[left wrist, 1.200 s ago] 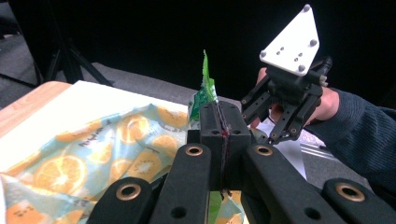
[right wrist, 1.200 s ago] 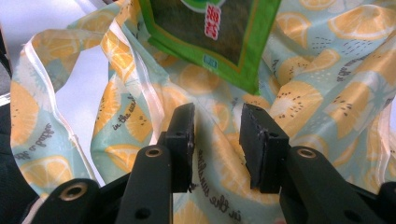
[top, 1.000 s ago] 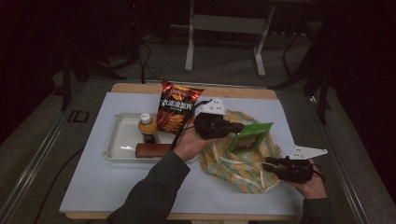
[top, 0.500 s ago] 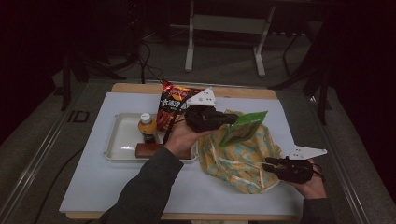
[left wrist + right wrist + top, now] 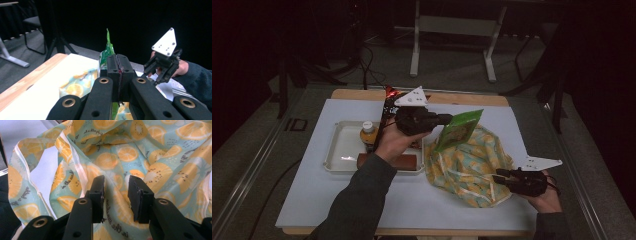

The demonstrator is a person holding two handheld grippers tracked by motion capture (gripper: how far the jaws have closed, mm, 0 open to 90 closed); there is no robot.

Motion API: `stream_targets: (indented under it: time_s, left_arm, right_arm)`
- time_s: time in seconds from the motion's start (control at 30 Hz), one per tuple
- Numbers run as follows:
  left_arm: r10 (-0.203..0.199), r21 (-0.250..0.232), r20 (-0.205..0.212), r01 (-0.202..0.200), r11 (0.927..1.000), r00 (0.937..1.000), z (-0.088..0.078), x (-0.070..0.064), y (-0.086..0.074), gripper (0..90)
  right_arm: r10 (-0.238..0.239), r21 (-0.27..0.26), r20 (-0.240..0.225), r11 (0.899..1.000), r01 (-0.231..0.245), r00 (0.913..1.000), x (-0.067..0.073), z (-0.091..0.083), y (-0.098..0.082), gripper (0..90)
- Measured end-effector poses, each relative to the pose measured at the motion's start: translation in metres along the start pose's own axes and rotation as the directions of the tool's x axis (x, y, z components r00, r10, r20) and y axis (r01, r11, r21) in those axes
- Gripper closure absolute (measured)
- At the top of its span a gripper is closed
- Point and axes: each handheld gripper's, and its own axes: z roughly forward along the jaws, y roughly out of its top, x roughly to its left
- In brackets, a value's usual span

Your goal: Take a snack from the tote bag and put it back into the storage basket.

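The green pouch (image 5: pixel 458 130) is clamped in the fully closed left gripper (image 5: pixel 447 119) and held in the air above the fruit-print bag (image 5: pixel 469 167), not yet dropped in. The right gripper (image 5: pixel 502 175) is seen half open at the bag's edge, fabric between its jaws, though a firm grip cannot be confirmed. A bottle (image 5: pixel 368 133) and a brown bar (image 5: pixel 404 161) are left in the white tray (image 5: pixel 337 155), so packing appears roughly midway.
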Motion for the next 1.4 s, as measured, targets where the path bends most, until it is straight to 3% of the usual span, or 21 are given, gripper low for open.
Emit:
stream_targets:
  time_s: [0.27,0.37,0.67,0.77,0.8,1.1,1.4]
  left_arm:
    - [-0.015,0.010,-0.049,0.016,0.9998,0.9987,-0.025,0.013,-0.009,89.6]
    - [-0.008,0.057,-0.084,0.012,0.9983,0.9965,-0.036,0.022,-0.017,89.5]
    - [-0.034,0.112,-0.159,0.052,0.9923,0.9867,-0.060,0.044,-0.034,89.5]
    - [-0.033,0.115,-0.164,0.053,0.9919,0.9859,-0.062,0.045,-0.035,89.5]
    - [-0.023,0.140,-0.178,0.048,0.9889,0.9838,-0.065,0.049,-0.037,89.4]
    - [-0.014,0.191,-0.218,0.057,0.9799,0.9759,-0.073,0.057,-0.045,89.3]
    - [-0.004,0.223,-0.217,0.054,0.9734,0.9761,-0.068,0.056,-0.049,89.2]
  right_arm:
    - [0.001,0.004,-0.002,1.000,-0.001,1.0000,0.000,0.000,0.000,66.2]
    - [-0.002,0.006,-0.001,1.000,0.002,1.0000,0.000,0.000,0.000,66.3]
    - [-0.003,0.009,-0.005,1.000,0.003,1.0000,0.001,0.002,0.001,66.6]
    - [-0.003,0.008,-0.007,1.000,0.003,1.0000,0.001,0.003,0.001,66.6]
    - [-0.006,0.008,-0.008,1.000,0.006,1.0000,0.001,0.003,0.001,66.6]
    - [-0.003,0.007,-0.006,1.000,0.003,1.0000,0.001,0.002,0.001,66.8]
    - [-0.005,0.008,-0.005,1.000,0.005,1.0000,0.002,0.002,0.001,66.9]
